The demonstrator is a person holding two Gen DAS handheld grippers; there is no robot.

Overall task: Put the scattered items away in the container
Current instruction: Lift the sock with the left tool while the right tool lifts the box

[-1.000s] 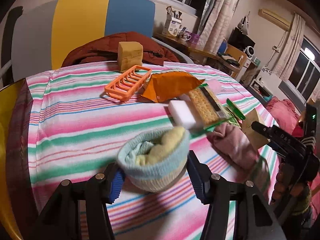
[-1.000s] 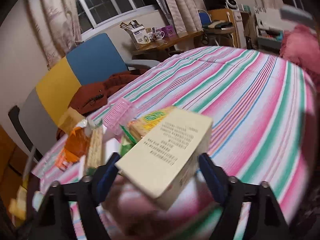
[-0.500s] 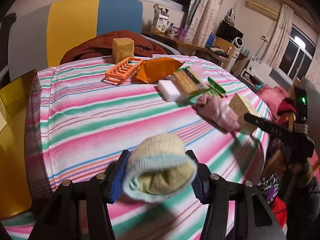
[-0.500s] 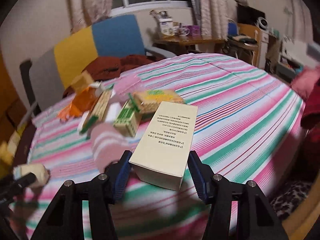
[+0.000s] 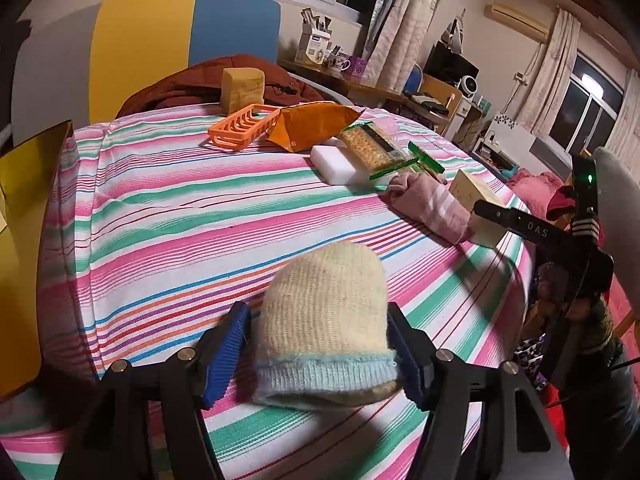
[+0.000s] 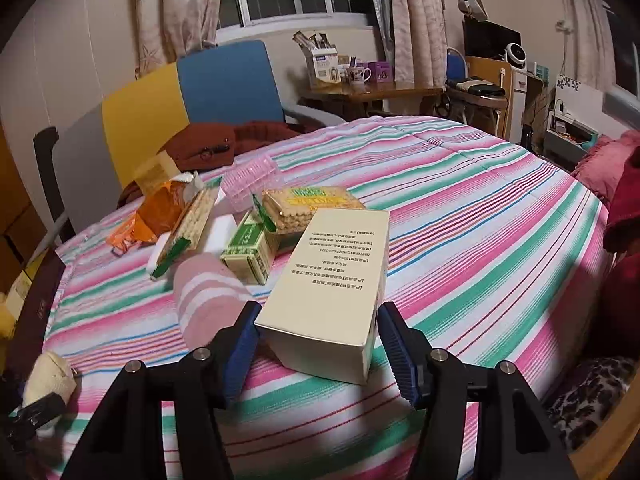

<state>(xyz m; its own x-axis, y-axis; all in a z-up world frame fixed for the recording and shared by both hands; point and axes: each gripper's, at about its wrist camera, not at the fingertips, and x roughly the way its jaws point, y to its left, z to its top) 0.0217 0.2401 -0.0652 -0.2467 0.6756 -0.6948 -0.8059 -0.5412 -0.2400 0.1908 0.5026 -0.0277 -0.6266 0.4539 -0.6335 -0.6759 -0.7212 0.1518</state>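
My left gripper (image 5: 318, 354) is shut on a rolled cream sock with a light-blue cuff (image 5: 324, 320), held over the near edge of the striped table (image 5: 172, 216). My right gripper (image 6: 318, 350) is shut on a cream box with printed text (image 6: 336, 276), low over the table's near right side; it also shows in the left wrist view (image 5: 472, 196). A pink striped sock (image 6: 208, 300) lies just left of the box. An orange slotted tray (image 5: 242, 126) sits at the far side. No large container is clearly in view.
An orange snack bag (image 5: 312, 126), a white sponge block (image 5: 338, 164), cracker packs (image 6: 312, 208), a small green box (image 6: 248, 252) and a pink plastic case (image 6: 252, 180) crowd the table's middle. A tan block (image 5: 242, 88) and a chair with a red jacket (image 6: 216, 144) stand behind.
Both grippers have pulled back toward the near table edge with their loads. The sock has turned so its cuff now faces me. The box has levelled out and come low.
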